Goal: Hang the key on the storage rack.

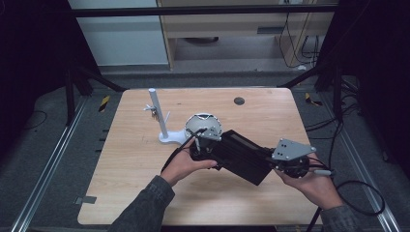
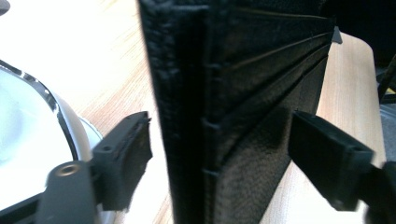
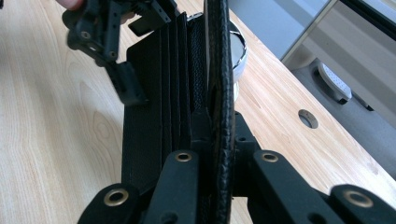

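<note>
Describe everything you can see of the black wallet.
The wallet is black, grainy and leather-like, with stitched seams and stacked card slots inside. It is held above the table, partly open. The right gripper is shut on one flap edge. The left gripper straddles the other end, its pads apart from the leather. A white bowl sits just behind.

The surface [image 1: 135, 159] lies bare along its left side and near edge — open passage there. Behind the wallet [image 1: 241, 155], held above mid-surface, a white bowl [image 1: 204, 124] stands just beside the left claw [image 1: 205, 145], blocking the way forward. Left of the bowl rises a white post [image 1: 158, 116] on its base, with small arms sticking out — an upright obstacle. The far right corner is open, save a small dark hole [image 1: 239, 101]. The right claw [image 1: 270, 162] crowds the wallet's right end.
</note>
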Demonstrator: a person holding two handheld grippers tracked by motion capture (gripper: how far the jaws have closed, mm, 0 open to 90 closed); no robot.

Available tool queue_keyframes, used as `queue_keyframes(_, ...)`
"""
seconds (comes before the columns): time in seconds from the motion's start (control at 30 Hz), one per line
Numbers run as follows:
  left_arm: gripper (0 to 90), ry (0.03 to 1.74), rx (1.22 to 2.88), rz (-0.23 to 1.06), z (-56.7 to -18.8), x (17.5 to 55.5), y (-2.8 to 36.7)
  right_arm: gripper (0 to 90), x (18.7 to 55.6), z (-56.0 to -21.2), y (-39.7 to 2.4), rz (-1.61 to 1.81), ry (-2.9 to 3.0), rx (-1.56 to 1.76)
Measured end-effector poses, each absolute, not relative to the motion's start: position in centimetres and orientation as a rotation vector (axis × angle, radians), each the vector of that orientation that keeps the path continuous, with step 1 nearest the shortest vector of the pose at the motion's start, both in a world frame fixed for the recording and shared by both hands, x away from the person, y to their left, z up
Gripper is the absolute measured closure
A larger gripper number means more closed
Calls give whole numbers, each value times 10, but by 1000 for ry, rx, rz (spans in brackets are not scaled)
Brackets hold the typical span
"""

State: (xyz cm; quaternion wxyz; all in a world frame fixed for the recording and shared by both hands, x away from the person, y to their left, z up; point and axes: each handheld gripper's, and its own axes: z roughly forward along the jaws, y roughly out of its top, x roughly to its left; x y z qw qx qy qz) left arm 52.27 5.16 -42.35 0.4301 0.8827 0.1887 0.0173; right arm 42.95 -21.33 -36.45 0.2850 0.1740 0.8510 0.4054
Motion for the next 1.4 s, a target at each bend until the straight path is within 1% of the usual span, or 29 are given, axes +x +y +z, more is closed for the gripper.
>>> queue_keyframes(0.13, 258, 467, 2197, 18, -424, 524, 53, 847, 430, -365, -213, 1089, 2275, 461)
queue_keyframes(0.23, 341, 454, 2200, -5, -423, 523, 54, 847, 430, -366, -213, 1091, 2273, 456)
queue_keyframes(0.3, 457, 438, 2209, 3, -421, 522, 54, 847, 430, -367, -212, 1093, 2276, 459)
queue_keyframes(0.33, 499, 441, 2204, 8, -420, 521, 55, 846, 430, -368, -212, 1090, 2276, 457)
queue_keyframes(0.4, 612, 444, 2197, -14, -416, 521, 57, 844, 430, -371, -212, 1064, 2281, 446)
queue_keyframes(0.43, 641, 450, 2194, -16, -414, 520, 58, 841, 430, -373, -212, 1065, 2281, 441)
queue_keyframes(0.47, 704, 446, 2195, -20, -412, 519, 59, 837, 430, -375, -213, 1066, 2284, 441)
queue_keyframes(0.5, 750, 434, 2182, -31, -408, 517, 61, 827, 430, -377, -213, 1058, 2284, 439)
queue_keyframes(0.53, 794, 441, 2173, -15, -404, 515, 62, 804, 429, -380, -214, 1035, 2286, 450)
queue_keyframes(0.6, 800, 442, 2206, -15, -398, 513, 63, 802, 429, -388, -216, 1028, 2286, 453)
queue_keyframes(0.7, 803, 470, 2203, -24, -386, 509, 65, 782, 428, -396, -216, 1052, 2289, 463)
queue_keyframes(0.77, 803, 484, 2211, 3, -377, 508, 66, 672, 427, -402, -214, 1066, 2300, 483)
queue_keyframes(0.8, 803, 487, 2222, 24, -371, 508, 67, 577, 426, -407, -212, 1068, 2308, 500)
queue_keyframes(0.87, 804, 501, 2240, 54, -361, 508, 68, 448, 425, -415, -209, 1073, 2324, 528)
queue_keyframes(0.93, 804, 505, 2257, 85, -348, 509, 70, 339, 422, -425, -207, 1098, 2331, 564)
queue_keyframes(1.03, 804, 508, 2278, 119, -331, 509, 74, 237, 420, -441, -206, 1123, 2303, 627)
queue_keyframes(1.07, 804, 508, 2297, 151, -326, 509, 75, 213, 420, -445, -207, 1134, 2292, 656)
queue_keyframes(1.13, 804, 516, 2315, 164, -319, 510, 78, 170, 424, -457, -209, 1153, 2255, 753)
queue_keyframes(1.2, 804, 532, 2327, 168, -312, 512, 83, 145, 430, -469, -212, 1162, 2215, 889)
queue_keyframes(1.3, 804, 554, 2337, 198, -302, 514, 89, 103, 438, -480, -217, 1087, 2179, 1040)
queue_keyframes(1.4, 804, 568, 2339, 218, -294, 517, 93, 94, 444, -489, -223, 1018, 2157, 1145)
